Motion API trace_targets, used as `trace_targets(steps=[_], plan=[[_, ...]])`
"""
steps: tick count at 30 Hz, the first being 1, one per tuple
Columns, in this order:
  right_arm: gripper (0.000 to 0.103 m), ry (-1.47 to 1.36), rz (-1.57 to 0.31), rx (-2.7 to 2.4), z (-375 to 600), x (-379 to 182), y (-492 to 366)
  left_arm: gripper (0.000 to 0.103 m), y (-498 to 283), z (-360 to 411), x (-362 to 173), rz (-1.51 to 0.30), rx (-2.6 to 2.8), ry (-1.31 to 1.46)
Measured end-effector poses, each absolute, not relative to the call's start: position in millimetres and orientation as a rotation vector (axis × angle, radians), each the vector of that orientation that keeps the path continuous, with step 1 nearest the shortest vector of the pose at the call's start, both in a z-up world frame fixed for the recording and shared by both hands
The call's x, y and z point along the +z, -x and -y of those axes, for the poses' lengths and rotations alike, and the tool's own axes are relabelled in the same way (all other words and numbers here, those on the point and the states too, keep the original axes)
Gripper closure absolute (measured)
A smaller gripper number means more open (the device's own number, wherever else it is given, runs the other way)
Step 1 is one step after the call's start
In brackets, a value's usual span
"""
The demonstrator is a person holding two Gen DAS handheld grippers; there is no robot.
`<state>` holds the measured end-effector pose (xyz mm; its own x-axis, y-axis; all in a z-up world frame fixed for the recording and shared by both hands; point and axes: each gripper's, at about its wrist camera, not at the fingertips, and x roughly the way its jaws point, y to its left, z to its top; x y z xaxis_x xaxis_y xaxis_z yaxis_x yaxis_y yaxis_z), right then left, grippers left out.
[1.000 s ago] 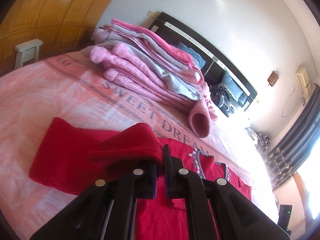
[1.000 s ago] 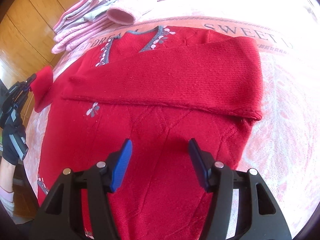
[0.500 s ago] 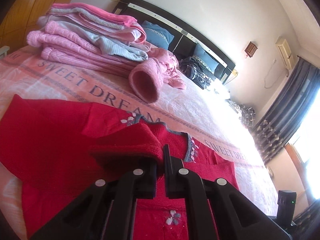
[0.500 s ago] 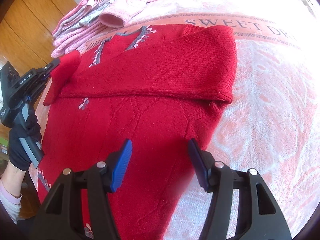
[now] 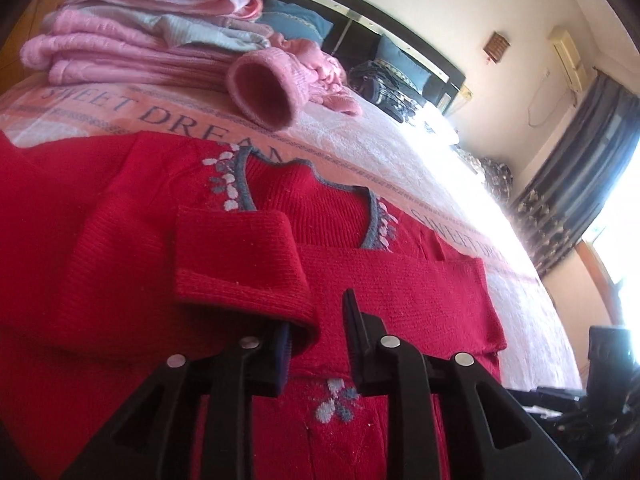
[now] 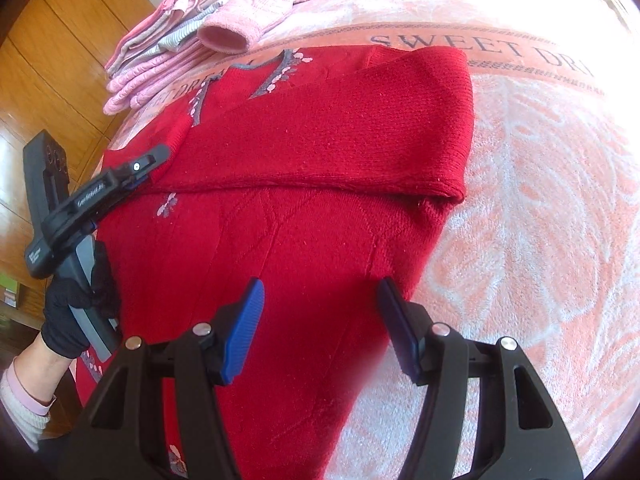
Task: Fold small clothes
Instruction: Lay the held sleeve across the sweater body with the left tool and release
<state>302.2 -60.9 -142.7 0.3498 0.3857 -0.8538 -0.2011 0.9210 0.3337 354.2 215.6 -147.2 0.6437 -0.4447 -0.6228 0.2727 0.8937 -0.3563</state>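
A red knitted sweater [image 6: 304, 184] lies flat on the pink bedspread [image 6: 540, 208], its second sleeve cuff [image 5: 240, 268] seemingly just released by the parted left gripper [image 5: 316, 332]; next, the empty, open right gripper [image 6: 320, 320] should grasp the hem.

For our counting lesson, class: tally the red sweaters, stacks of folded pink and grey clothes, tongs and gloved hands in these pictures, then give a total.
Red sweater: 1
Stack of folded clothes: 1
Tongs: 2, the left tongs and the right tongs, both open
Gloved hand: 1
Total: 5
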Motion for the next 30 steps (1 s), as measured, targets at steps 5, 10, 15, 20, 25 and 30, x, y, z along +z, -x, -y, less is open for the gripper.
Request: trace_targets(steps=[5,10,15,20,25,30], plan=[[0.043,-0.192,-1.144,0.390,50,-134,-308,0.054,-323,-209,-140,-0.842,-0.659,0.162],[0.043,-0.187,-1.113,0.427,21,-116,-320,0.053,-307,-291,-124,-0.826,-0.542,0.291],[0.044,-0.204,-1.111,0.466,-16,-108,-350,0.051,-329,-386,-122,-0.792,-0.244,0.395],[0.047,-0.327,-1.168,0.446,-22,-125,-385,0.052,-347,-417,-157,-0.849,-0.181,0.450],[0.054,-0.376,-1.218,0.444,-37,-143,-401,0.045,-340,-412,-146,-0.817,-0.236,0.392],[0.079,-0.382,-1.205,0.467,-54,-146,-409,0.045,-325,-413,-137,-0.760,-0.225,0.339]])
